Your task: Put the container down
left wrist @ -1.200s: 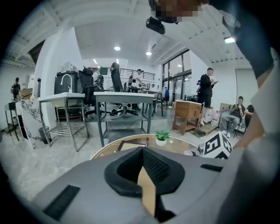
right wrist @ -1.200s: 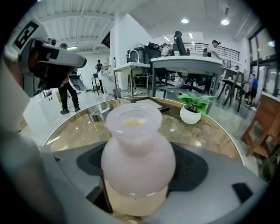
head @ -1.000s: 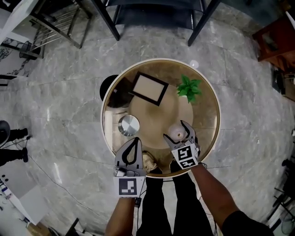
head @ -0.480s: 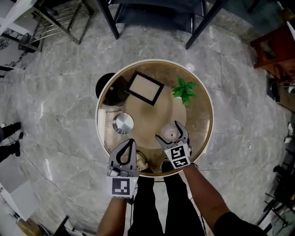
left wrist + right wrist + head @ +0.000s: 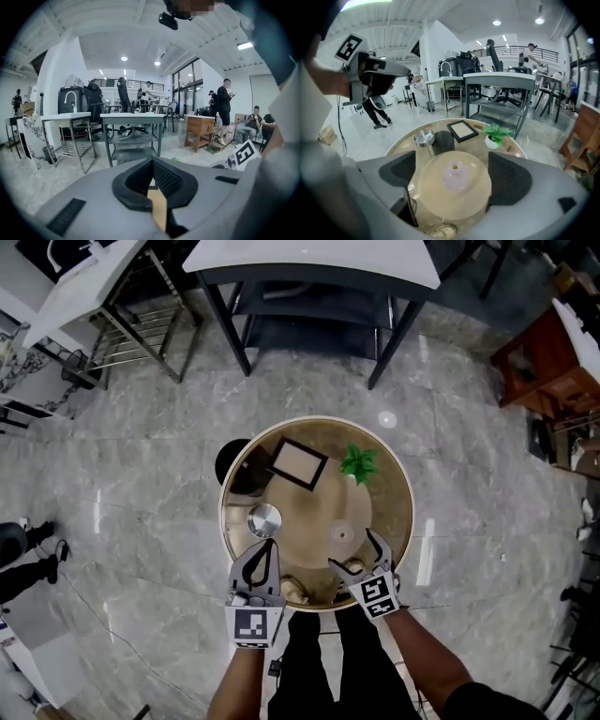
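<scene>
**Container (image 5: 341, 536) on the table (image 5: 401, 486); right gripper (image 5: 354, 549) opening**

Your round table has a glossy tan top inside a pale rim. Your left gripper (image 5: 265, 543) hangs over its near edge, with its ribbed black pads (image 5: 168, 180) closed together on nothing. Your right gripper's jaws are opening wide. The container stands on the tabletop between them, and neither pad visibly presses on it. Farther back lie a flat rectangular frame (image 5: 299, 463) with a dark rim, a leafy green plant (image 5: 358, 464) in a small white pot, and a shiny metal cup (image 5: 264, 519). The container is squat and round, matte tan, with a pale frosted knob on top that has a small hole in it.
</scene>
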### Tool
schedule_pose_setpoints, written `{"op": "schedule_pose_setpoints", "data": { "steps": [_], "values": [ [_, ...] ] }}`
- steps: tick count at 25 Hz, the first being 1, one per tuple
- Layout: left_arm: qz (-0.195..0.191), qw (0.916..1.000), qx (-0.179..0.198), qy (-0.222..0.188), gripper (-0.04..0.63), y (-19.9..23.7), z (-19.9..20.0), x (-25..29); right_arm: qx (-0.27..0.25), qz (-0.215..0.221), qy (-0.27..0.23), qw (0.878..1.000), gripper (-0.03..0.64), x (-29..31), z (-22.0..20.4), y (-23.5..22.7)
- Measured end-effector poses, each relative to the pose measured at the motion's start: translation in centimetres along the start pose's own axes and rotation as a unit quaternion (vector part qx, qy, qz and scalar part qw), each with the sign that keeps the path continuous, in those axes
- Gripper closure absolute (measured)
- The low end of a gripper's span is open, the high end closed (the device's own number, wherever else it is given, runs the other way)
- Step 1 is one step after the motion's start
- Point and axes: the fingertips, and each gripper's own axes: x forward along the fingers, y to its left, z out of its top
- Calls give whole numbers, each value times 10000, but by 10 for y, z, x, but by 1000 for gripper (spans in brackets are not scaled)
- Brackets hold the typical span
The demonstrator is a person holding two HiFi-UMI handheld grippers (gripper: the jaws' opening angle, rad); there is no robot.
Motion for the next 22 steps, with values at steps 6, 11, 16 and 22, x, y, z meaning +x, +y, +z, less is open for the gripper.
{"op": "schedule_pose_setpoints", "data": {
  "steps": [6,11,16,22],
  "values": [
    [-90,9998,73,-151,603,-9,65,-30,-67,-49,-604,9981,157,-90,103,11],
    [-149,9996,0,-252,603,-21,113,-63,-148,-111,-1045,9944,167,-162,173,19],
    [-175,9986,-309,-381,603,-26,146,-91,-533,-339,-1392,9882,322,-215,220,17],
    [-392,9977,317,-451,603,-40,167,-116,-735,-665,-2043,9739,472,-260,267,15]
  ]
}}
